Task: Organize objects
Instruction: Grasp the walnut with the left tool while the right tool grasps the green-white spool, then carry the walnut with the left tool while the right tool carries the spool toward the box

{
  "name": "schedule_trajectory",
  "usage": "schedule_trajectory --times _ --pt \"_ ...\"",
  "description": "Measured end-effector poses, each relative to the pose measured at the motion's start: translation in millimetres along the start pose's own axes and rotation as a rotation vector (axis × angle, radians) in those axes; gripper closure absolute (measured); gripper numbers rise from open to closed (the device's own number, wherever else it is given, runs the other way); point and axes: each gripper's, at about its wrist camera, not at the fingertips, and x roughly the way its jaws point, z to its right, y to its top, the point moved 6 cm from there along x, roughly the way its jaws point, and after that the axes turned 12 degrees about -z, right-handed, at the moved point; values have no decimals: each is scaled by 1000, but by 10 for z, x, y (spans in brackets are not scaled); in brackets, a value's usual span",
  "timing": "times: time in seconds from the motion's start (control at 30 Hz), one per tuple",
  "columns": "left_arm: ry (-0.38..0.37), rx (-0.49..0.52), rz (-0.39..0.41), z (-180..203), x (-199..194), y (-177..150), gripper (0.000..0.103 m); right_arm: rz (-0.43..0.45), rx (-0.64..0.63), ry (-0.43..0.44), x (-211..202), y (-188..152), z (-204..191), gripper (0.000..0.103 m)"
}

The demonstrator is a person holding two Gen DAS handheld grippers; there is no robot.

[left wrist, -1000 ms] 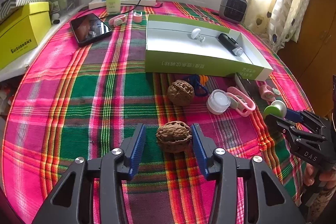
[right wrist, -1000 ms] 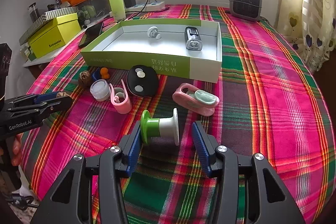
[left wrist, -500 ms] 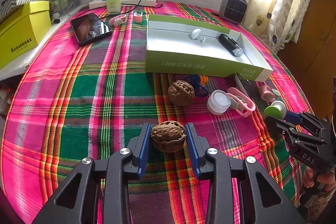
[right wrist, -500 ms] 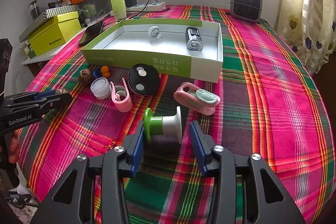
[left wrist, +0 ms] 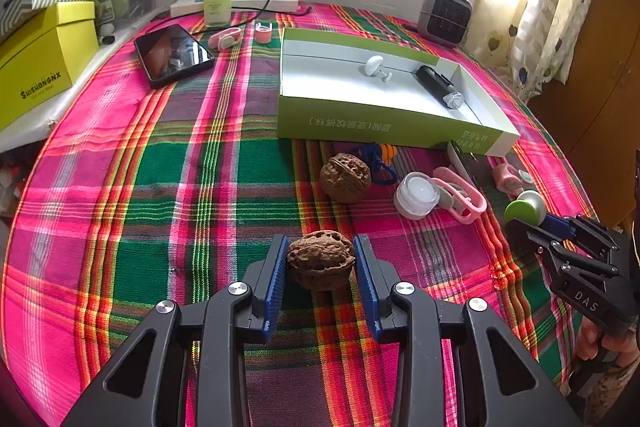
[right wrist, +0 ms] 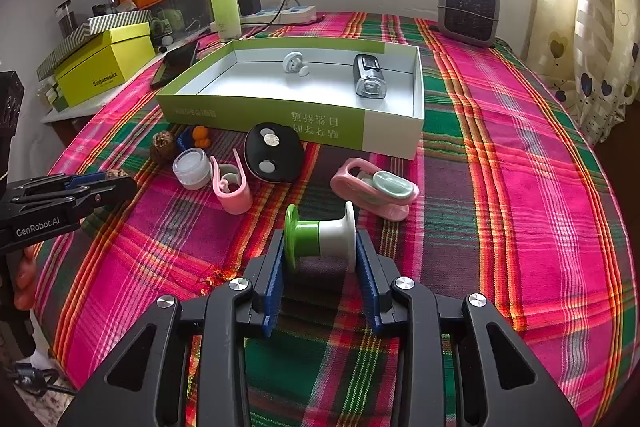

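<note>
Walnut [left wrist: 321,259] is sitting clamped in left hand-held gripper [left wrist: 321,269], hard, rounded, likely slip-prone; right hand-held gripper [right wrist: 320,259], jaws just closing, is pinching light rigid spool [right wrist: 320,237] by its flanges.

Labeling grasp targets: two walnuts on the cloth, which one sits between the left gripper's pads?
The nearer walnut, clamped by the left gripper. The other walnut lies free by the green box.
</note>
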Motion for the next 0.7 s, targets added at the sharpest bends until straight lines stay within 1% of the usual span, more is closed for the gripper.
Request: schedule_trajectory --times 0.37,0.5,0.7 --pt "-3 -3 6 5 -27 30 72 10 -11 18 -33 41 -25 69" --pt "-8 3 21 33 -75 96 72 16 -7 53 -63 100 -35 69" --pt "-14 22 49 105 -141 240 72 42 -22 66 -122 238 -54 69"
